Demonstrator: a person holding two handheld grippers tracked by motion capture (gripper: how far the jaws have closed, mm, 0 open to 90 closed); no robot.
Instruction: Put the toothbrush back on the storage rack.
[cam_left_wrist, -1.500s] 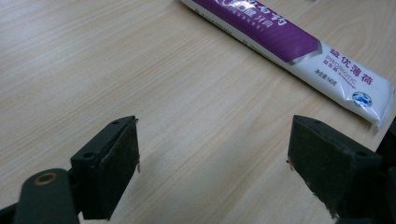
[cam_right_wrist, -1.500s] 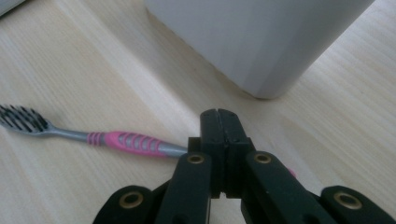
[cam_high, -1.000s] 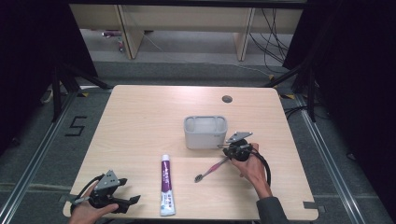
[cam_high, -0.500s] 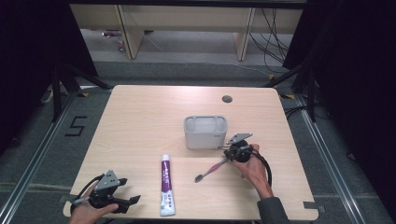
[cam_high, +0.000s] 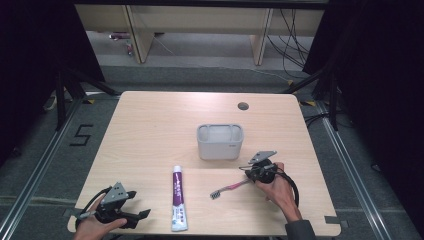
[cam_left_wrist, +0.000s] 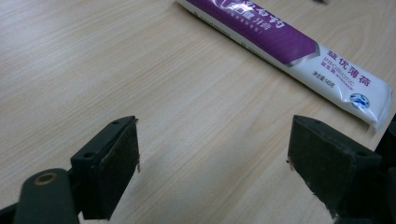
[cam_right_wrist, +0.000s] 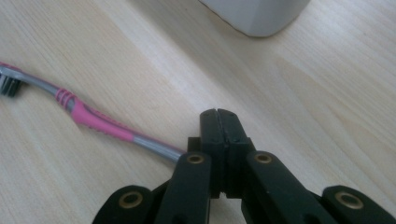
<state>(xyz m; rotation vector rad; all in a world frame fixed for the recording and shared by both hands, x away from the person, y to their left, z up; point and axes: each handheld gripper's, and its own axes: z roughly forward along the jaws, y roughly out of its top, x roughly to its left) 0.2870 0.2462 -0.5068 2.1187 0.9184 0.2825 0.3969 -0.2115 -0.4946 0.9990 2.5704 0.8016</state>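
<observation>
Table (cam_high: 150, 130) holds three things, none stowed yet. Holder (cam_high: 220, 141) sits mid-table, looks empty from the high view. Toothpaste (cam_high: 178, 197) lies flat near the front edge, left of centre, untouched. Toothbrush (cam_high: 231, 188) lies flat to the right of the paste, bristle end pointing left, handle end running under the right gripper (cam_high: 256, 171).

Right gripper (cam_right_wrist: 218, 122): jaws pressed flat together. The handle end passes beside or under them; I can't tell if the very tip is pinched, it reads more as closed on nothing. Brush rests on the wood, not lifted.

Left gripper (cam_left_wrist: 212, 154): jaws spread wide, nothing between them, parked low at the front left corner with the tube's crimped end (cam_left_wrist: 369, 100) just ahead and to one side.

Judgement: early stage. Likely job is brush and paste into the holder. Done: nothing. Left: get a real grip on the brush, lift, drop in the holder just behind it; then the paste.
</observation>
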